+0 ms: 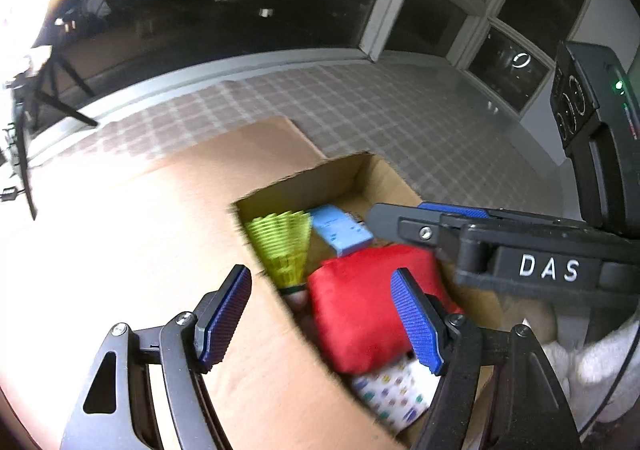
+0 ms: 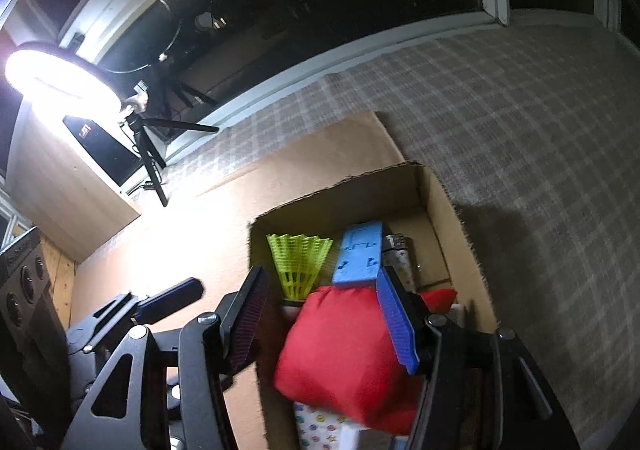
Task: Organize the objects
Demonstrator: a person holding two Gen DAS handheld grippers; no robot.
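An open cardboard box (image 1: 352, 166) (image 2: 400, 174) holds a red cushion-like bag (image 1: 356, 310) (image 2: 340, 350). Beside the bag lie a yellow-green shuttlecock (image 1: 284, 246) (image 2: 298, 262), a light blue block (image 1: 340, 230) (image 2: 358, 254), a lighter (image 2: 396, 254) and a white patterned packet (image 1: 396, 394) (image 2: 320, 426). My left gripper (image 1: 320, 274) hovers open over the box's near edge, one pad over the flap and the other in front of the bag. My right gripper (image 2: 320, 272) is open above the bag, its pads not pressing on it. Each gripper also shows in the other's view, the right gripper (image 1: 400, 218) and the left gripper (image 2: 172, 298).
The box's flap (image 1: 260, 154) lies flat on a plaid cloth (image 2: 520, 130) that runs to dark windows. A bright ring light on a tripod (image 2: 60, 82) and a wooden cabinet (image 2: 60, 186) stand at the left. White fabric (image 1: 592, 370) shows at the lower right.
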